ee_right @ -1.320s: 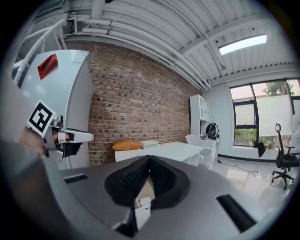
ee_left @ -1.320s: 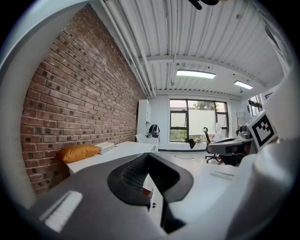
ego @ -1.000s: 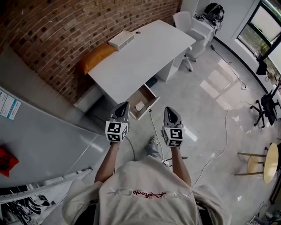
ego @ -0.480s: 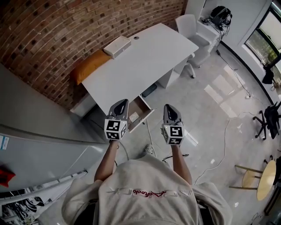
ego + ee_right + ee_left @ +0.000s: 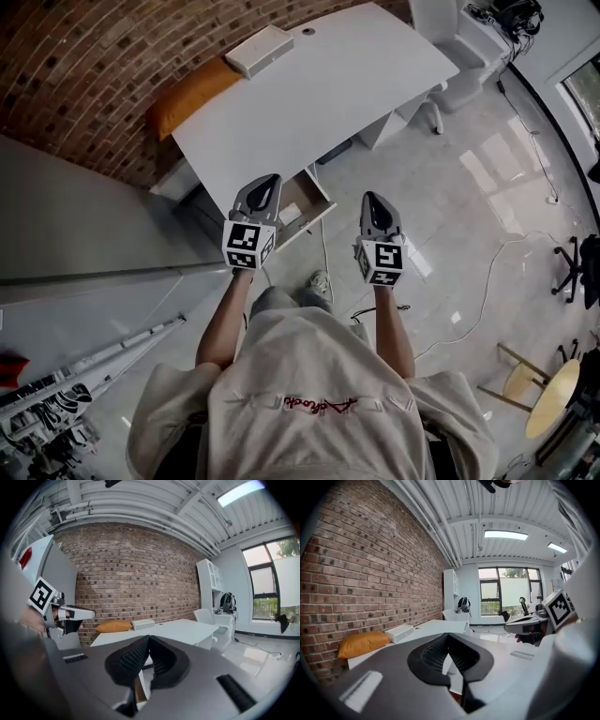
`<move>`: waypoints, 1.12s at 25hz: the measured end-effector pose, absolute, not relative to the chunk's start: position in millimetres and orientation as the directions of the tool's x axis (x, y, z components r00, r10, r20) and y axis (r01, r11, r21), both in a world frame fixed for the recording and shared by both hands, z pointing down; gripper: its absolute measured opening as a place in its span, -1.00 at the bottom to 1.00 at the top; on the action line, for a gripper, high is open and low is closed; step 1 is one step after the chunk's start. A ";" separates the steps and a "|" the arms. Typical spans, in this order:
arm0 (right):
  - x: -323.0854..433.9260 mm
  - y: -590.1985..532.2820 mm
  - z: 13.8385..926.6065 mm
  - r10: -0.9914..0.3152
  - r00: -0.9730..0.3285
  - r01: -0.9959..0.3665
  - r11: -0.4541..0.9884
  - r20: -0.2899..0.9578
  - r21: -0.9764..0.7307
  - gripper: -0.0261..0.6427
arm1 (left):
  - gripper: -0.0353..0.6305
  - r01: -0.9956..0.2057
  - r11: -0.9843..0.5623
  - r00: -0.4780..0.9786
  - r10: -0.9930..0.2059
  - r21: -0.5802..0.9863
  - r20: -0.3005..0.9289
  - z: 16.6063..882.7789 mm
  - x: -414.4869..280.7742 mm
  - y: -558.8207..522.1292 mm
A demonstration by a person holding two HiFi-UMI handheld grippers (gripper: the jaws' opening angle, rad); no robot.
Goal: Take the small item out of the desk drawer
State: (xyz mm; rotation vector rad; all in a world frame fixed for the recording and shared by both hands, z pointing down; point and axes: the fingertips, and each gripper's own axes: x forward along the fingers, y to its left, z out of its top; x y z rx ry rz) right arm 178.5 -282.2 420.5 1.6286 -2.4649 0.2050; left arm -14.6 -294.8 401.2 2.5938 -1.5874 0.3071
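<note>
Facing a white desk (image 5: 319,103) against a brick wall, a person stands on a pale glossy floor and holds a gripper out in each hand, seen from above in the head view. Both grippers point forward and slightly downward, side by side and well apart. That looks like a carrying pose for reaching the desk rather than a reach, since neither is touching anything.

One drawer (image 5: 317,217) stands pulled out from under the desk's near edge, showing a brown interior. A small pale item (image 5: 291,215) lies inside it, toward the near end. Seen from above, the left gripper (image 5: 269,182) overlaps the drawer's left side, but it is held higher and short of it. The right gripper (image 5: 372,199) is to the drawer's right, over bare floor.

In the left gripper view, the jaw tips are pressed together with nothing between them. The right gripper view shows the same, tips meeting and empty. They would have to part before picking anything up, so the pickup has probably not begun.

An orange cushion (image 5: 187,97) sits at the desk's far left end against the wall, with a white box (image 5: 260,50) just beside it on the desktop. Either gripper could make the reach, and the left looks nearer the item.
</note>
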 end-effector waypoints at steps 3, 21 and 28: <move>173.3 -291.5 442.8 -0.889 -0.386 -0.920 0.392 0.245 -0.029 -0.89 | -0.87 -0.887 -0.461 0.444 -0.865 -0.025 0.233 421.5 -18.4 -305.4; 129.6 -281.7 556.1 -0.841 -0.377 -0.922 0.382 0.388 -0.067 -0.89 | -0.87 -0.831 -0.543 0.539 -0.729 0.124 0.422 580.7 -22.2 -271.0; 116.3 -256.1 607.7 -0.799 -0.367 -0.925 0.367 0.476 -0.099 -0.89 | -0.87 -0.832 -0.527 0.538 -0.692 0.173 0.482 640.2 -32.5 -249.2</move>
